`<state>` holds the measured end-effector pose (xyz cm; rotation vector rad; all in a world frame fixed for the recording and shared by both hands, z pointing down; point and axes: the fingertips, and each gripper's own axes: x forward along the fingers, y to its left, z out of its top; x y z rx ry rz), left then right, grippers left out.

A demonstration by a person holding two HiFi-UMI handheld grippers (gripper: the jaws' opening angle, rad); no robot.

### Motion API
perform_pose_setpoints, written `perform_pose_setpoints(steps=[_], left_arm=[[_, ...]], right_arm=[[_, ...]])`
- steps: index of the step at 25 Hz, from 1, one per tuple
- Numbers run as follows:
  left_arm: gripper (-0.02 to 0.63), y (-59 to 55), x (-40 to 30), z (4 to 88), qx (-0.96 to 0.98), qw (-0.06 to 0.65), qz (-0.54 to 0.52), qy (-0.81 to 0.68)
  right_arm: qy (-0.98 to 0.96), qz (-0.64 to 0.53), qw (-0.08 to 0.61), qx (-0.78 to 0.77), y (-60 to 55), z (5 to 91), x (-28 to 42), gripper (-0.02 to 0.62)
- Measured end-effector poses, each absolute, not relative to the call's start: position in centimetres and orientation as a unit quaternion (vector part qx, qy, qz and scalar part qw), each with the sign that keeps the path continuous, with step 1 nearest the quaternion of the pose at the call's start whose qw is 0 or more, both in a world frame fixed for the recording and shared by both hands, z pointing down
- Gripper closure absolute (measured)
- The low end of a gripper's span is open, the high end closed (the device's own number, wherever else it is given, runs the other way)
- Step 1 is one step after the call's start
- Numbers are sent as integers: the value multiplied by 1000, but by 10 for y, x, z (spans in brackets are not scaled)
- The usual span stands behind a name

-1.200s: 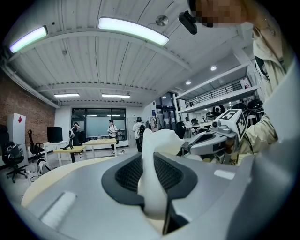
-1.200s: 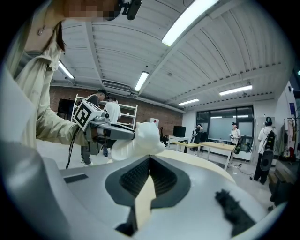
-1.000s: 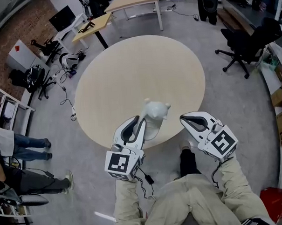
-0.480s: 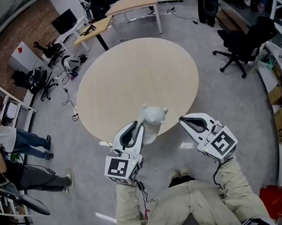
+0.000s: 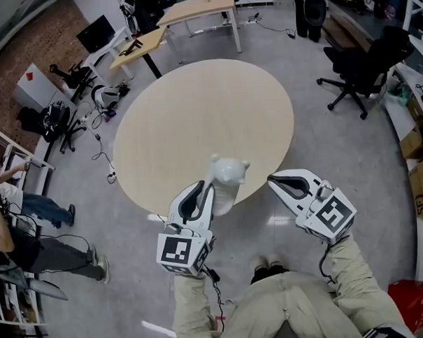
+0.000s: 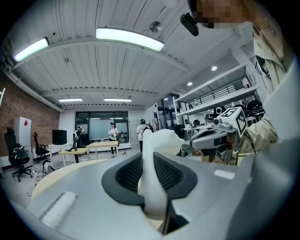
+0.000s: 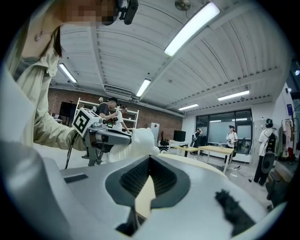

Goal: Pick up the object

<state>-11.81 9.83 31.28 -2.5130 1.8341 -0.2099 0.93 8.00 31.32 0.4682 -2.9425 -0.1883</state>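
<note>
- Your left tongs (image 5: 205, 191) are pinching the white animal figure (image 5: 229, 173). In the left gripper view the dark pads (image 6: 127, 172) press on both sides of its narrow lower part, and its head rises above them (image 6: 161, 139).
- The figure stands roughly upright in that grip, ears up. In the head view it sits over the near rim of the round bench (image 5: 195, 116), and its lower end shows against the grey floor just past the rim.
- Whether the figure still touches the bench top cannot be made out from the head view.
- Your right tongs (image 5: 278, 181) are pressed together at the tips, with nothing between them. The right gripper view (image 7: 149, 161) shows only a thin wedge of the pale bench top through the slit lower down.
- The right tongs sit just beside the figure on its right, apart from it, and point toward the bench like the left ones.
- From the right gripper view you can see the figure (image 7: 140, 139) clamped in the left tongs (image 7: 105, 132). From the left gripper view the right tongs (image 6: 213, 137) show beyond it.
- Each tool carries its marker cube near your hand, the left one (image 5: 180, 249) and the right one (image 5: 332, 214).
- The top of the round bench is bare apart from the figure at its edge.
- A black office chair (image 5: 364, 56) stands on the floor at the far right, and wooden desks (image 5: 197, 3) stand beyond the bench.
- People (image 5: 22, 239) stand at the left edge of the head view.
</note>
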Motion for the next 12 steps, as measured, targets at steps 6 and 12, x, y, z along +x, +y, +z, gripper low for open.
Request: perform_pose_setpoints(steps=[6,12], left_arm=[[528,91,-122,311,-807,13,-71,586],[529,83,-120,313,-805,12,-71,588]], right_arm=[[-983,-62,78,152,75,312,3,592],[-984,-61,79,149,66,314,5,592]])
